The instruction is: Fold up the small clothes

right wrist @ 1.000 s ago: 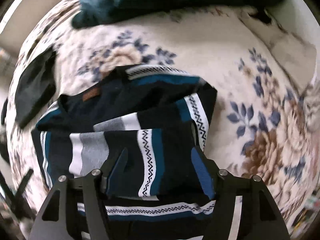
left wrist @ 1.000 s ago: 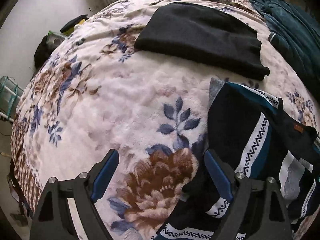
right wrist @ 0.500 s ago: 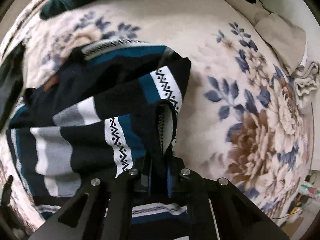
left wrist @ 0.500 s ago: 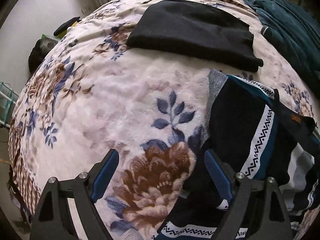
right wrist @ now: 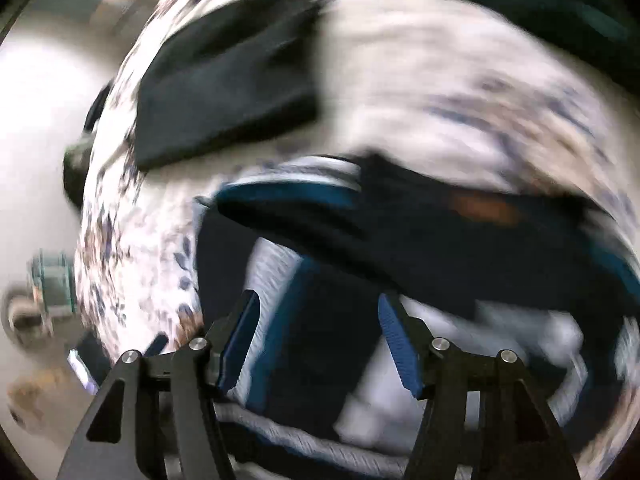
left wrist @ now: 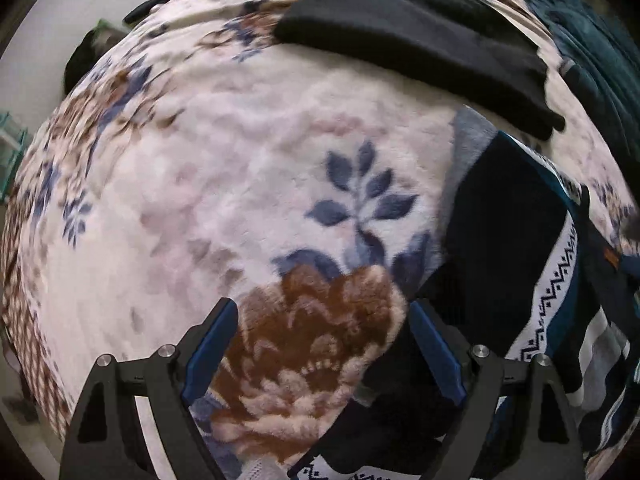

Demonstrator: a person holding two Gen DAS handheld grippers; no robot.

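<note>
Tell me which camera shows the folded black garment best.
The left wrist view. There the folded black garment lies sharp on the floral blanket, its whole outline clear. The right wrist view shows it too, but smeared by motion blur, edges indistinct.

The blanket (left wrist: 248,168) is cream with slate-blue leaf sprigs and a brown-and-pink flower. On it, the striped garment (left wrist: 516,248) is black with teal, grey and white bands, the white carrying a black zigzag. Beyond that garment lies a plain black folded cloth (left wrist: 416,40), beside a dark teal fabric (left wrist: 592,52). A small orange-brown patch, perhaps a label (right wrist: 480,206), blurs on the garment.
</note>
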